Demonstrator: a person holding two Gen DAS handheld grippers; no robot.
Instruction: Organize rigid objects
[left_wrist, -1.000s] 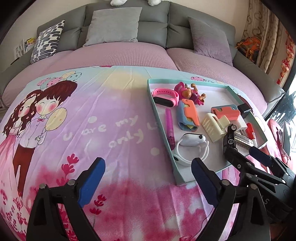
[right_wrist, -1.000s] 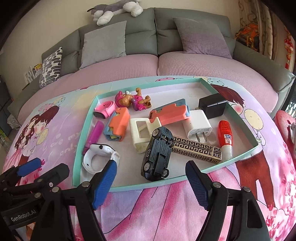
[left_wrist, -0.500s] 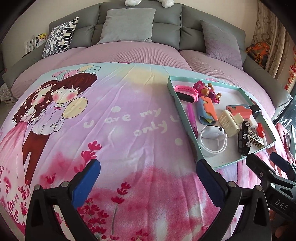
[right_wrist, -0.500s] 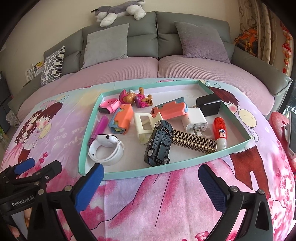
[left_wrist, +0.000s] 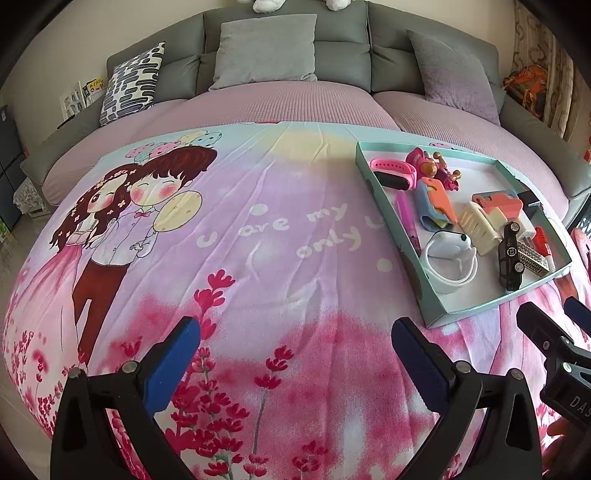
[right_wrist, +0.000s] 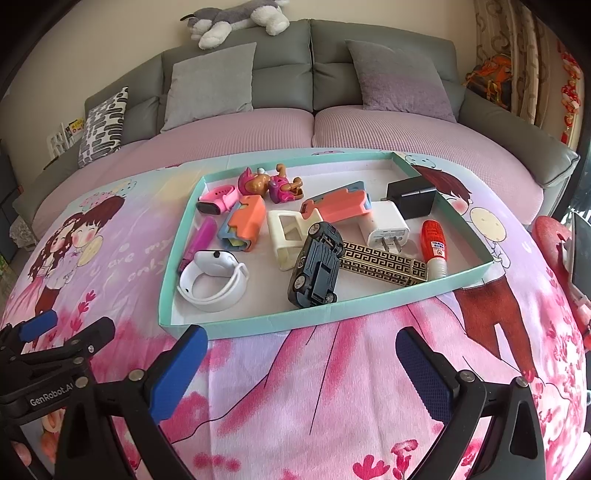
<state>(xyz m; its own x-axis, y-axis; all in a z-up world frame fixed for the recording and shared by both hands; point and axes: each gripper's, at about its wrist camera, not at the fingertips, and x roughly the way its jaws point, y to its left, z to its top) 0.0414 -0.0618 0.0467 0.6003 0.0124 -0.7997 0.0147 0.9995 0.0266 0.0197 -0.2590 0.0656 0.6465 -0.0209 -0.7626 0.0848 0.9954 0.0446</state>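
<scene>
A shallow teal tray (right_wrist: 258, 322) lies on the printed bedspread and holds several small things. Among them are a black toy car (right_wrist: 317, 266), a white watch (right_wrist: 212, 280), a gold-patterned bar (right_wrist: 384, 264), a white charger (right_wrist: 388, 225) and a red glue tube (right_wrist: 434, 247). My right gripper (right_wrist: 301, 338) is open and empty, hanging just in front of the tray's near wall. My left gripper (left_wrist: 295, 332) is also open and empty, over bare bedspread to the left of the tray (left_wrist: 392, 236). Each gripper shows at the edge of the other's view: the right gripper (left_wrist: 552, 310) and the left gripper (right_wrist: 72, 323).
The tray also holds a black charger (right_wrist: 412, 197), a cream holder (right_wrist: 286, 236), an orange-and-blue case (right_wrist: 245, 225), a pink watch (right_wrist: 218, 199), a purple pen (right_wrist: 201, 240) and toy pups (right_wrist: 271, 182). A grey sofa with cushions (right_wrist: 210, 88) runs behind.
Both grippers have drawn back from the tray and their jaws have spread wider. The black toy car, close between the right fingers a second ago, now lies alone in the tray.
</scene>
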